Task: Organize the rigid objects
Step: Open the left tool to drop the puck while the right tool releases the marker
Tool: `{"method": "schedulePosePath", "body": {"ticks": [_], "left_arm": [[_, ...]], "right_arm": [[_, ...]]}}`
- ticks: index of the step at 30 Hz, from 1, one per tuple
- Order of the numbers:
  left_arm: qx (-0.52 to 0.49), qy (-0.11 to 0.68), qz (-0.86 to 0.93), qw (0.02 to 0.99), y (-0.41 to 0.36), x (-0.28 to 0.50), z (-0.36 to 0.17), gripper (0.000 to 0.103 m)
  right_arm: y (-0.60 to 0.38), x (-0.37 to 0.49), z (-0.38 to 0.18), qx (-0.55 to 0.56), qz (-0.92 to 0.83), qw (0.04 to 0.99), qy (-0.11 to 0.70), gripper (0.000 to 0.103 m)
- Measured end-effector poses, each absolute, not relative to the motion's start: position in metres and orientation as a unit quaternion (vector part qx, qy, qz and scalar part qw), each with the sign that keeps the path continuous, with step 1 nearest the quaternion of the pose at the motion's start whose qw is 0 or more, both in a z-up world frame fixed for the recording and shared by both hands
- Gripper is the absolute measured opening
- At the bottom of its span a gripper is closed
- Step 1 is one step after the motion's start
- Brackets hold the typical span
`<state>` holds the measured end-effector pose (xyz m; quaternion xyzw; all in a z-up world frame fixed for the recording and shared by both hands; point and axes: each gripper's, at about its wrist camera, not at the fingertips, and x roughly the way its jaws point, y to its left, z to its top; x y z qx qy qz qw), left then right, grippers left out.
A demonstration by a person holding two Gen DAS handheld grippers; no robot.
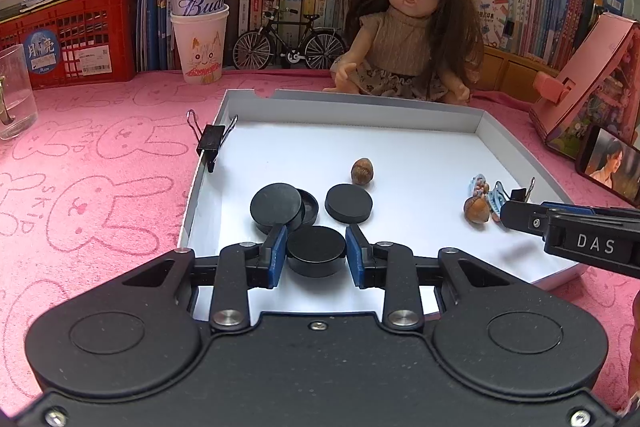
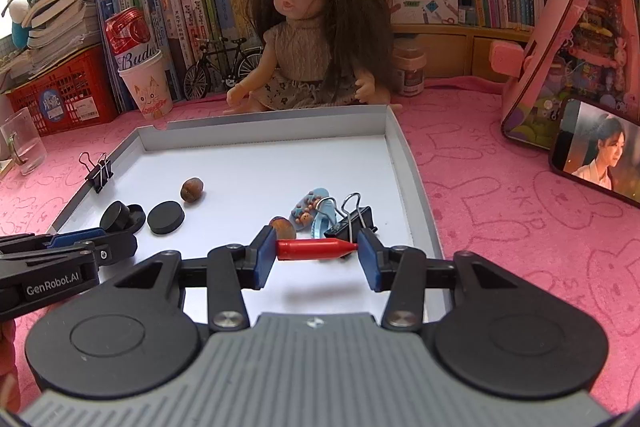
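Observation:
A white shallow tray (image 1: 486,125) (image 2: 404,147) lies on the pink cloth. My left gripper (image 1: 316,253) is shut on a black round disc (image 1: 316,251) low over the tray's near left. Two more black discs (image 1: 276,205) (image 1: 349,203) lie just beyond it. My right gripper (image 2: 318,251) is shut on a red crayon-like stick (image 2: 316,250), held endwise above the tray's near right; it also shows in the left wrist view (image 1: 520,217). Two brown nuts (image 1: 362,170) (image 1: 476,211), small blue sandals (image 2: 312,205) and a black binder clip (image 2: 352,219) lie in the tray.
Another binder clip (image 1: 210,143) grips the tray's left wall. A doll (image 1: 404,27) sits behind the tray. A can in a paper cup (image 1: 198,15), a model bicycle (image 1: 288,43), a red crate (image 1: 68,35), a glass (image 1: 14,95), a phone (image 2: 596,153) and a pink case (image 2: 576,39) surround it.

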<state>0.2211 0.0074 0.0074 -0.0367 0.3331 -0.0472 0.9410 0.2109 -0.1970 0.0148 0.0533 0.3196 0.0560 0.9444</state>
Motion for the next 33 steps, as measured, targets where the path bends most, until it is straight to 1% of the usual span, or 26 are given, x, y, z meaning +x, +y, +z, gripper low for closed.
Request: {"method": "schedulePosePath", "body": {"ticks": [27, 33], "left_arm": [[0.000, 0.319, -0.022, 0.947, 0.001, 0.259, -0.001, 0.030], [-0.005, 0.319, -0.012, 0.948, 0.000, 0.265, -0.001, 0.030]], "right_arm": [[-0.195, 0.237, 0.005, 0.051, 0.054, 0.942, 0.326, 0.049], [-0.195, 0.245, 0.006, 0.051, 0.048, 0.942, 0.328, 0.049]]}}
